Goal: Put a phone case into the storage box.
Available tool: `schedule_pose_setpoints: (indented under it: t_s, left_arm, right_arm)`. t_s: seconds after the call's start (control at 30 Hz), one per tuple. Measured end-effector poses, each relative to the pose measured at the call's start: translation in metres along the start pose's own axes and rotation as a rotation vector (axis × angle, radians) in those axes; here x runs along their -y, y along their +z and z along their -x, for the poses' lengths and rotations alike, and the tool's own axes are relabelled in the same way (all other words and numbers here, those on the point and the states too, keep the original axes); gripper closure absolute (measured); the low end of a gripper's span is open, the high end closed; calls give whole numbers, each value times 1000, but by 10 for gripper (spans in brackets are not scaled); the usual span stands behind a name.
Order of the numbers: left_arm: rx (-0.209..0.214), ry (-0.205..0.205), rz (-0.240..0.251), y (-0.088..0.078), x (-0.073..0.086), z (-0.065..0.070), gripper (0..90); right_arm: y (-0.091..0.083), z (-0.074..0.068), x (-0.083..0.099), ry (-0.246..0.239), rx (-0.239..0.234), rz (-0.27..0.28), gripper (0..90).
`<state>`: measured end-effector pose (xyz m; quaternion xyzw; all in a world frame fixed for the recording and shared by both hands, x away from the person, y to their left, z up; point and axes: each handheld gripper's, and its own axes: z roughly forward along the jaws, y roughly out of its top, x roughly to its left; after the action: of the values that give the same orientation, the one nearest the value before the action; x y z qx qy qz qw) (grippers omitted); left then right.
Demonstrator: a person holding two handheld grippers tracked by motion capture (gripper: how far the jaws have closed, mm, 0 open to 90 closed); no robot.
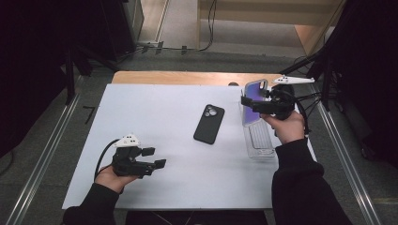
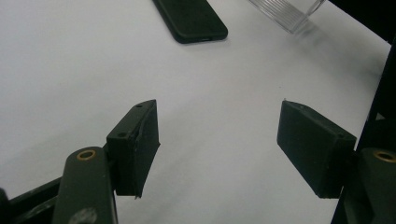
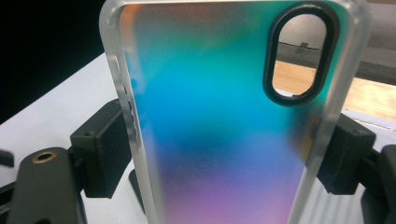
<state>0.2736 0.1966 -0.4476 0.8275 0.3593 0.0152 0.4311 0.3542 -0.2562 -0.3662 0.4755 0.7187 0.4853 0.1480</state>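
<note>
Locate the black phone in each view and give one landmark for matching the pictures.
High view: the black phone lies flat near the middle of the white table, camera side up.
Left gripper view: its end shows at the top edge, beyond the open tool.
Right gripper view: not in it.
Shared landmark: the clear ribbed tray, also at top right in the left gripper view.

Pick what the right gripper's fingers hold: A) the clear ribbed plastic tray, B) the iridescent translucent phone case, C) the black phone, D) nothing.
B: the right gripper has its fingers pressed on both side edges of the iridescent translucent phone case, lifted off the table.
</note>
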Motion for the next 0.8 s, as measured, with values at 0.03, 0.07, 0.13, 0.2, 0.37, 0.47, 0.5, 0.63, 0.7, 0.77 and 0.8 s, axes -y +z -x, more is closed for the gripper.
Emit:
schedule_pose_setpoints:
  t_s: [0.03, 0.07, 0.13, 0.2, 0.37, 0.47, 0.5, 0.63, 0.7, 0.77, 0.8]
  left_arm:
    - [0, 0, -2, 0, 0, 0, 300]
    - [-4, 2, -4, 0, 0, 0, 300]
    - [-9, 3, -3, 1, 1, 1, 300]
    - [-10, 7, -8, 2, 1, 1, 300]
    - [-7, 6, -12, 3, 1, 1, 300]
    - [-8, 9, -12, 3, 1, 0, 300]
    - [-7, 9, -11, 2, 1, 0, 300]
    - [-8, 6, -10, 2, 1, 0, 300]
    - [-7, 7, -10, 2, 1, 0, 300]
    - [-7, 8, -10, 2, 1, 0, 300]
    - [-5, 8, -10, 2, 1, -1, 300]
  right_arm:
    - [0, 3, -2, 5, 10, 0, 161]
    - [0, 5, -3, 6, 23, 3, 161]
    - [3, 12, -5, 22, 44, 6, 161]
    - [6, 19, -7, 41, 60, 8, 161]
    - [18, 34, -11, 60, 116, 0, 161]
    - [24, 41, -15, 69, 136, -5, 160]
    - [28, 44, -17, 68, 154, -10, 160]
    - [39, 56, -21, 96, 177, -13, 160]
    - [44, 60, -23, 108, 186, -17, 160]
    - [51, 62, -24, 93, 204, -19, 160]
    - [54, 63, -24, 92, 210, -20, 160]
